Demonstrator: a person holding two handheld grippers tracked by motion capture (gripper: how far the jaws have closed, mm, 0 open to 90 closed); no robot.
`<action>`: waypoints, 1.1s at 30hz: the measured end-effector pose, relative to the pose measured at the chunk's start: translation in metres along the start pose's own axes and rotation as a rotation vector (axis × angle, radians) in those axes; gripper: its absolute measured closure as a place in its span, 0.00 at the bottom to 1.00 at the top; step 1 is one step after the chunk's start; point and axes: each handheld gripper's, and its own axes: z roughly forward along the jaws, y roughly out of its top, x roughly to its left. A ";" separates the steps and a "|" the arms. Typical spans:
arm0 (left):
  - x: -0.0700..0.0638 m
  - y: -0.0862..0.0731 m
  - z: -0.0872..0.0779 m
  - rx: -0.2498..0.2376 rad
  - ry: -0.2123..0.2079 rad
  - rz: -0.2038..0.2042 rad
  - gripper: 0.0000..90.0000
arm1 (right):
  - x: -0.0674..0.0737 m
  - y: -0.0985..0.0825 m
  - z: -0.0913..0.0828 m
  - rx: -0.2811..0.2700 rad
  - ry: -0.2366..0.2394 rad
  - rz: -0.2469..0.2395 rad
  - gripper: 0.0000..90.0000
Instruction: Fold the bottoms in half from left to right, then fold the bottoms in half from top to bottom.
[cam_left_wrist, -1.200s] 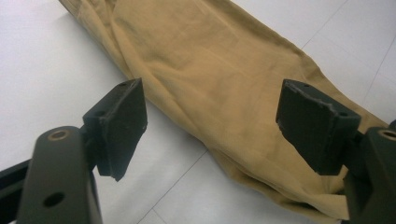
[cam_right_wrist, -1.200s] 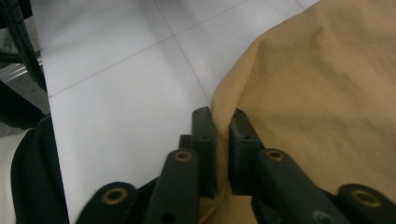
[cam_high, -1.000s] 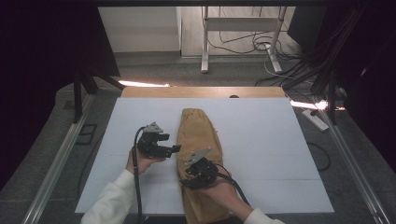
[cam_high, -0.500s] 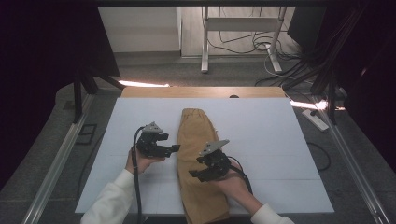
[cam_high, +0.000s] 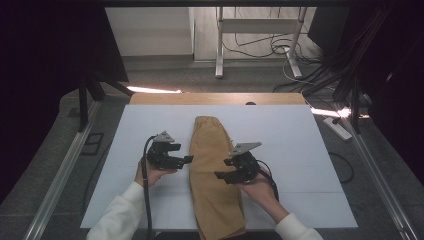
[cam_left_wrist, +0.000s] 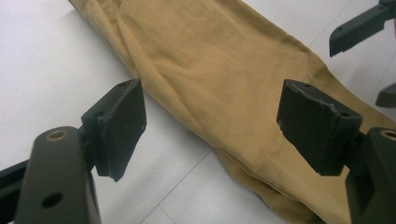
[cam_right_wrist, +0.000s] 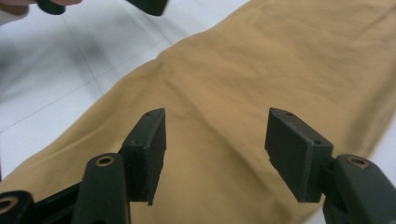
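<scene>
We see a pair of mustard-brown trousers (cam_high: 215, 175) folded lengthwise into one long strip, lying on the white table (cam_high: 300, 150). The strip runs down the middle of the table from about halfway between the far and near edges, where its gathered waistband lies, to the near edge, which its lower end overhangs. In the left gripper view the cloth (cam_left_wrist: 224, 79) shows soft creases and a folded seam along its side edge.

Our left gripper (cam_high: 184, 160) sits just beside the trousers' left edge, about midway along the strip, with its tips pointing at the cloth. Its jaws stand wide apart with nothing between the pads; in the left gripper view (cam_left_wrist: 233, 126) they frame the cloth's edge and the bare white table without touching either.

Our right gripper (cam_high: 222, 176) is at the trousers' right edge, tips reaching over the cloth. Its jaws have just been opening and now stand apart; in the right gripper view (cam_right_wrist: 215, 149) the fabric lies below and beyond the pads, and none of it is pinched between them.

The two grippers face each other across the strip, near each other but apart. A white sleeve (cam_high: 117, 217) comes in from the table's near edge on the left.
</scene>
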 end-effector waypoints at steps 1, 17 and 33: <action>0.001 0.000 0.000 -0.002 0.000 -0.003 0.26 | -0.003 -0.001 -0.002 -0.004 -0.006 0.004 0.43; 0.001 0.000 -0.001 -0.002 0.000 -0.002 0.26 | -0.019 -0.004 -0.012 -0.037 -0.044 0.037 0.43; 0.007 0.000 0.000 -0.004 0.011 -0.014 0.26 | -0.029 -0.006 -0.014 -0.030 -0.067 0.054 0.42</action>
